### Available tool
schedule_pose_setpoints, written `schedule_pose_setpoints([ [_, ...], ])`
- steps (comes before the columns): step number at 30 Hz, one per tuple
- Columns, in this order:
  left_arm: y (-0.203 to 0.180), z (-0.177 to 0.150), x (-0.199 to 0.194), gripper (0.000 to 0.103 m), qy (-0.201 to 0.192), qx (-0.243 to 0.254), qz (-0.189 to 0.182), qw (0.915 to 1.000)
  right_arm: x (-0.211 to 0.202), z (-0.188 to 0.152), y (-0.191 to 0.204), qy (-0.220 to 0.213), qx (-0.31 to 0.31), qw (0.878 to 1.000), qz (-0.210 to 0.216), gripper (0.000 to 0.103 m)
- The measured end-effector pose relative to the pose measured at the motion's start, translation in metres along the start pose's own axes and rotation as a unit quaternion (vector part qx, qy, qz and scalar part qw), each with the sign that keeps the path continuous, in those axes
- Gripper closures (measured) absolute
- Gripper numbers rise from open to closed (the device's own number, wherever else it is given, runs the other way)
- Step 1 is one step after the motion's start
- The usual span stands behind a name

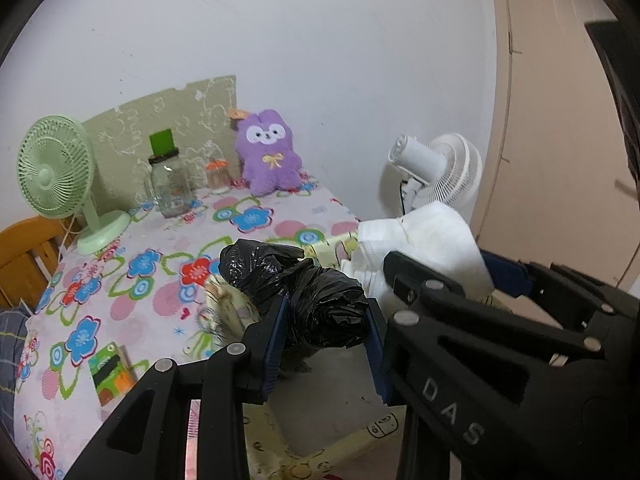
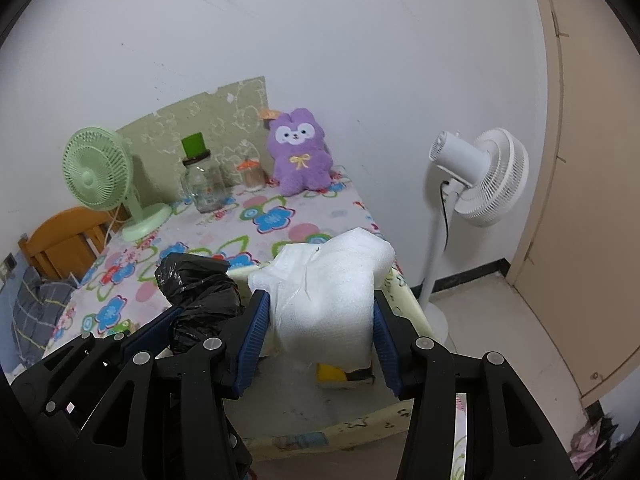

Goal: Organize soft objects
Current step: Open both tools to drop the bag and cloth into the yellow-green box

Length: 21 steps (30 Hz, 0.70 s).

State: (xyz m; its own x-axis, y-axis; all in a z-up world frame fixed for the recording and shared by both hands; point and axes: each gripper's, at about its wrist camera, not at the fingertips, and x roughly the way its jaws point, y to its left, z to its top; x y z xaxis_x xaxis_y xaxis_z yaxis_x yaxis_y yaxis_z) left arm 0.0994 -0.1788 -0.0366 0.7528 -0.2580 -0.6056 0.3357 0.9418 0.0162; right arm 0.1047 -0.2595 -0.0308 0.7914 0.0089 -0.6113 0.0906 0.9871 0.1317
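My left gripper (image 1: 327,320) is shut on a crumpled black plastic bag (image 1: 316,300), whose loose end sticks out up and to the left. Beside it, my right gripper (image 2: 320,308) is shut on a white foam-wrap bundle (image 2: 328,300) that bulges above its blue pads. Both bundles hang just over an open pale yellow fabric box (image 2: 320,436) at the near edge of the floral table (image 1: 132,280). In the right wrist view a yellow item (image 2: 332,374) lies inside the box under the foam. A purple plush toy (image 2: 300,152) sits against the wall at the table's back.
A green desk fan (image 1: 56,172), a glass jar with a green lid (image 1: 168,184) and a small orange-topped jar (image 1: 218,176) stand at the back. A green packet (image 1: 110,372) lies near the left. A white standing fan (image 2: 480,176) is on the floor at right; a wooden chair (image 1: 24,256) is at left.
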Motion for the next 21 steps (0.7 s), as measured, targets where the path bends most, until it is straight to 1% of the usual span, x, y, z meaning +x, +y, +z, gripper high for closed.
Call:
schedule_pose_setpoints([
  [2,-0.003,-0.003,0.003,0.062,0.007,0.002,-0.002,1.0000,0.003,-0.001,-0.003,0.005,0.001,1.000,-0.004,0.050],
  [6,-0.005,-0.007,0.008,0.061,0.019,0.005,-0.001,0.9998,0.009,-0.005,-0.008,0.018,0.004,1.000,-0.002,0.050],
  [7,-0.005,-0.007,0.010,0.056,0.021,0.006,-0.001,0.9998,0.010,-0.007,-0.008,0.019,0.004,1.000,-0.002,0.050],
  [8,-0.005,-0.008,0.011,0.047,0.025,0.007,0.000,0.9997,0.011,-0.007,-0.008,0.020,0.004,1.000,-0.002,0.050],
  [9,-0.004,-0.009,0.011,0.042,0.026,0.008,0.002,0.9996,0.012,-0.008,-0.008,0.020,0.004,1.000,-0.002,0.050],
  [10,-0.004,-0.010,0.012,0.033,0.028,0.011,0.004,0.9995,0.012,-0.009,-0.009,0.020,0.005,1.000,-0.003,0.050],
  [11,-0.005,-0.010,0.012,0.027,0.029,0.012,0.003,0.9995,0.013,-0.009,-0.009,0.020,0.005,1.000,-0.002,0.050],
  [12,-0.004,-0.011,0.012,0.025,0.030,0.013,0.004,0.9995,0.013,-0.009,-0.009,0.021,0.006,1.000,0.000,0.050],
  [14,-0.005,-0.011,0.012,0.022,0.030,0.014,0.006,0.9994,0.015,-0.009,-0.008,0.025,0.008,1.000,0.006,0.049],
  [17,-0.004,-0.010,0.014,0.020,0.031,0.013,0.008,0.9994,0.019,-0.010,-0.007,0.031,0.009,0.999,0.014,0.043],
  [19,-0.003,-0.010,0.014,0.020,0.031,0.012,0.009,0.9994,0.020,-0.009,-0.007,0.032,0.006,0.999,0.017,0.036],
  [21,-0.002,-0.009,0.013,0.020,0.030,0.010,0.011,0.9994,0.020,-0.009,-0.006,0.029,0.004,0.999,0.018,0.032],
])
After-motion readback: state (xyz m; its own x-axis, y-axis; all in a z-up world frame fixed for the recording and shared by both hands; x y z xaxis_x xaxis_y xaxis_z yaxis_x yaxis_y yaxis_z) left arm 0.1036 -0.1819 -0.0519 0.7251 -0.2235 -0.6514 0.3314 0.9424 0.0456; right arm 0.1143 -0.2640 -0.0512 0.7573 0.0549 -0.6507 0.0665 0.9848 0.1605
